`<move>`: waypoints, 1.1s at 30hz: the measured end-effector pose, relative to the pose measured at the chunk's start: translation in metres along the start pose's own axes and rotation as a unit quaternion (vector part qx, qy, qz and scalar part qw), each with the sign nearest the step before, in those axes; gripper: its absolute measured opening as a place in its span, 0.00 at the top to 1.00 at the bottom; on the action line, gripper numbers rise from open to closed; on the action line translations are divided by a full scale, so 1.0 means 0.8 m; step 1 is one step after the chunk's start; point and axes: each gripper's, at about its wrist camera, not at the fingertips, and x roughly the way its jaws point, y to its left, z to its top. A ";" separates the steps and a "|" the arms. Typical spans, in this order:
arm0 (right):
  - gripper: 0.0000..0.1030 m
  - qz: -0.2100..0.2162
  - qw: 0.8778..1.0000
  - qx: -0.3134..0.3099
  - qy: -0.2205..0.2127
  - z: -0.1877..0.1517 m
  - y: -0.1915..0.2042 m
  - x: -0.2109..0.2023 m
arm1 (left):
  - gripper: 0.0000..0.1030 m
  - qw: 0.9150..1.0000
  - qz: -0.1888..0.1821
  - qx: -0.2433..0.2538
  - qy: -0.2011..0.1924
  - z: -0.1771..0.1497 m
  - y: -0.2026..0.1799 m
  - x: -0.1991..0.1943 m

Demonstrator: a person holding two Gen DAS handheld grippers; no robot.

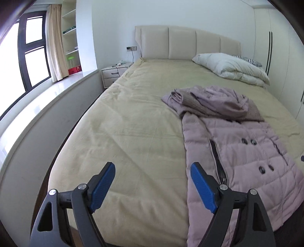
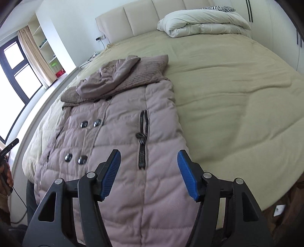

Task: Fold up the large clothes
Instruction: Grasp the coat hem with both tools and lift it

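Across the beige bed [image 2: 237,79], the quilted mauve padded coat [image 2: 121,133] is lying lengthwise toward the headboard, its hem seemingly nearer the right gripper [image 2: 149,157], while the left gripper [image 1: 153,169] is hanging beside its edge, both gaping wide apart, gripping nothing.

Coat [image 2: 121,133] lies on bed [image 2: 228,85], duvet [image 2: 203,20] behind it.

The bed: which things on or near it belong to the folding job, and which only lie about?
For the job:
- quilted coat
- left tongs, open
- right tongs, open

Lying about:
- folded duvet
- striped cushion
- nightstand

Left gripper [image 1: 153,169] and right gripper [image 2: 149,156] hover, jaws spread wide.
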 end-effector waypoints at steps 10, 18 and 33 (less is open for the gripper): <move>0.40 0.000 0.991 0.094 0.096 -0.080 -0.087 -0.023 | 0.18 0.979 -0.128 -0.046 0.152 -0.114 -0.048 0.042; 0.40 0.086 0.979 0.143 0.121 -0.110 -0.106 -0.022 | 0.18 0.959 -0.184 -0.093 0.197 -0.139 -0.040 0.058; 0.53 0.157 0.958 0.185 0.154 -0.123 -0.105 -0.016 | 0.46 0.909 -0.286 -0.162 0.257 -0.164 -0.036 0.084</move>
